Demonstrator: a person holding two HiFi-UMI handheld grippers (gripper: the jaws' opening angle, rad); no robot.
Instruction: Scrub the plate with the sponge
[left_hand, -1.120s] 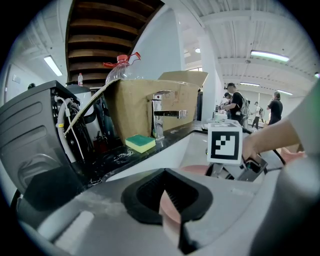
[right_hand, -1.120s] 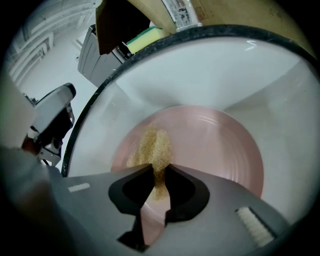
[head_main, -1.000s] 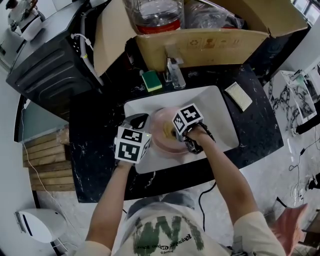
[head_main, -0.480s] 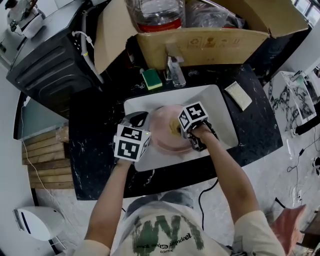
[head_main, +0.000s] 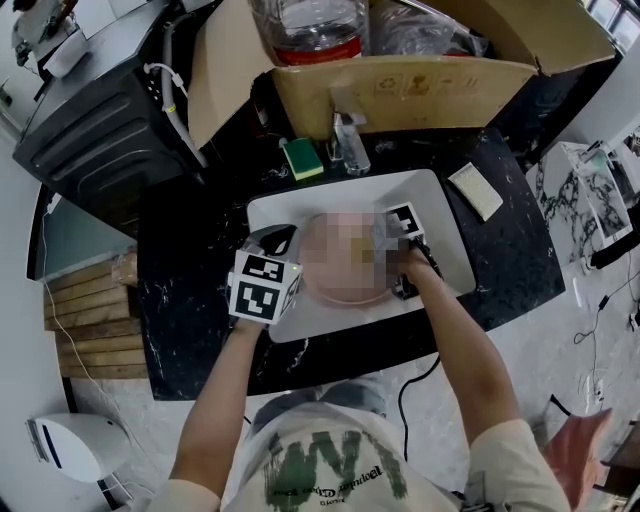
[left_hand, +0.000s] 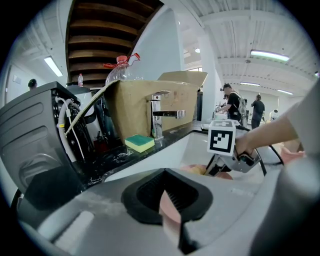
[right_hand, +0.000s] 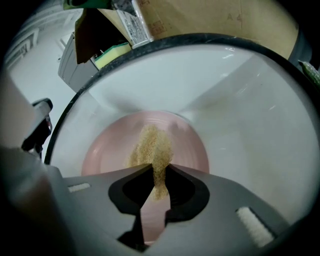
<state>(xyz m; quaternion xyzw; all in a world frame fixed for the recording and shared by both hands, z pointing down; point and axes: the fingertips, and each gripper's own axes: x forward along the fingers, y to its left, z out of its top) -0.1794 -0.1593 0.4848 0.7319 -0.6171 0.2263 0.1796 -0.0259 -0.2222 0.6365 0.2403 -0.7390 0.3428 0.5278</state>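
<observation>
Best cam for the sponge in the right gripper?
Right gripper view: the tan sponge, pinched by the right gripper, lies on the pink plate. Head view has a blur over it; in the left gripper view the right gripper blocks it.

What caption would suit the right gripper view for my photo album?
Right tool pinches a tan scrubbing sponge against a round pink plate lying in a white sink.

No wording legible. Cardboard box (head_main: 400, 90), upper centre: small printed handling symbols, unreadable. Shirt (head_main: 330, 470), bottom centre: green lettering, too blurred to read.
</observation>
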